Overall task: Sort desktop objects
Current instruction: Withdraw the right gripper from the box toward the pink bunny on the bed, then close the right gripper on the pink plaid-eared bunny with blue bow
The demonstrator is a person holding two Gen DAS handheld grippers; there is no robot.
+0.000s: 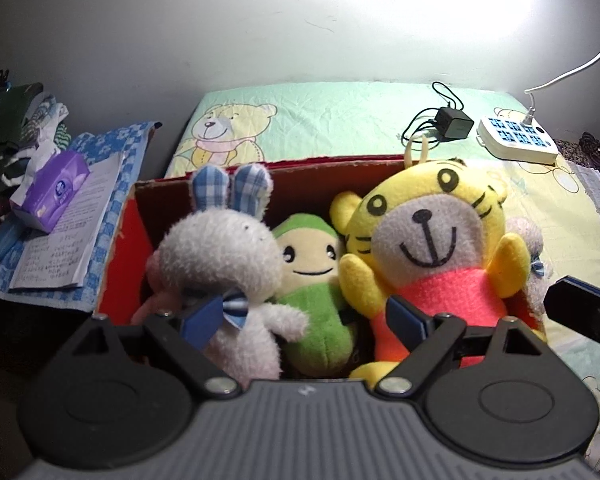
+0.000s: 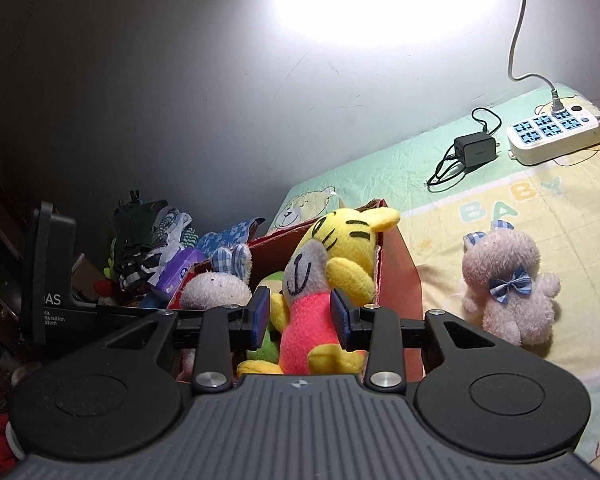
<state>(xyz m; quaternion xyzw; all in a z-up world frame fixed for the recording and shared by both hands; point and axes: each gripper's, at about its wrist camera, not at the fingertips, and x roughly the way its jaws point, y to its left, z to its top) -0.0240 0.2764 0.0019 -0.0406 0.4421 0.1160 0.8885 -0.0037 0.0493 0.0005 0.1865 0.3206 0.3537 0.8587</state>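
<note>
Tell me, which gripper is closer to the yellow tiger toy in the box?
Right. The right gripper has its open fingers either side of the yellow tiger toy; the left gripper sits further left, facing the green toy.

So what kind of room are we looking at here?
Probably a bedroom or a child's room: a bear-print sheet marked BABY, plush toys in a red box, and a pile of clothes against the wall.

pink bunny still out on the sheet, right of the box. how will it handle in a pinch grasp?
The pink bunny looks like fuzzy stuffed plush, so it will probably squash between the fingers and its limbs may flop. It is likely light for its size, as stuffed fabric. It sits upright on a soft sheet with a big head, so a nudge could well tip it.
</note>
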